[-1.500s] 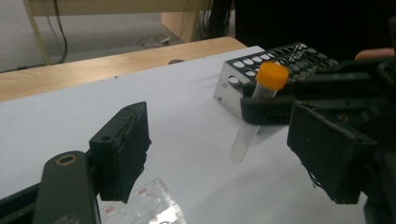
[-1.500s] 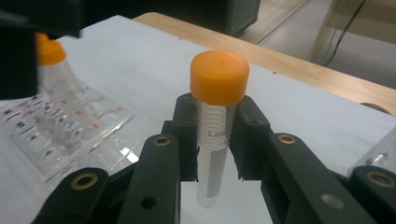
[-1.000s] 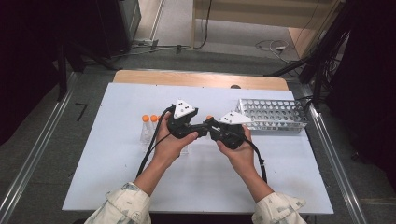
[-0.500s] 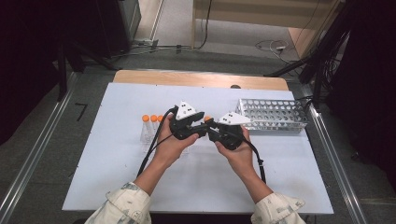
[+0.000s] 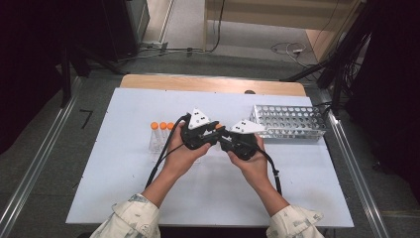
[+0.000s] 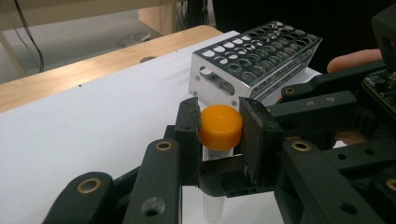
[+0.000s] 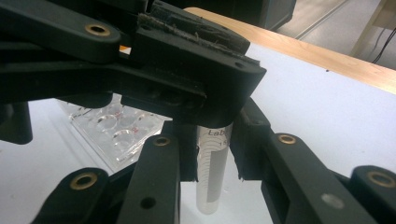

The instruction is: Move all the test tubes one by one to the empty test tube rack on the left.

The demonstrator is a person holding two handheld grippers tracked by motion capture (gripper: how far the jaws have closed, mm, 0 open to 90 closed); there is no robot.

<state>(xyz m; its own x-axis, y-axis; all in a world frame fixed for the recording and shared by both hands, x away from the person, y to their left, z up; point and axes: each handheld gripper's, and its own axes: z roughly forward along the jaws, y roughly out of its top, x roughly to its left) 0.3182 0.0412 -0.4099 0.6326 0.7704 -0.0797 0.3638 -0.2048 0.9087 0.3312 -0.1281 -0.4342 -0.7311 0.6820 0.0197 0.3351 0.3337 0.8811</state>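
Note:
A clear tube with an orange cap is held upright between both grippers above the middle of the white table. My left gripper is shut on the cap, one jaw on each side. My right gripper grips the tube's printed body just below, and the left gripper's jaws cross over it. In the high view the left gripper and right gripper meet tip to tip, with a speck of the orange cap between them.
A metal tube rack with many holes lies at the right back, also behind the cap. Orange-capped tubes stand in a clear holder left of the hands. Cables trail towards the person.
Both grippers stay joined at the tube; the left one has shifted slightly right and tilted a little.

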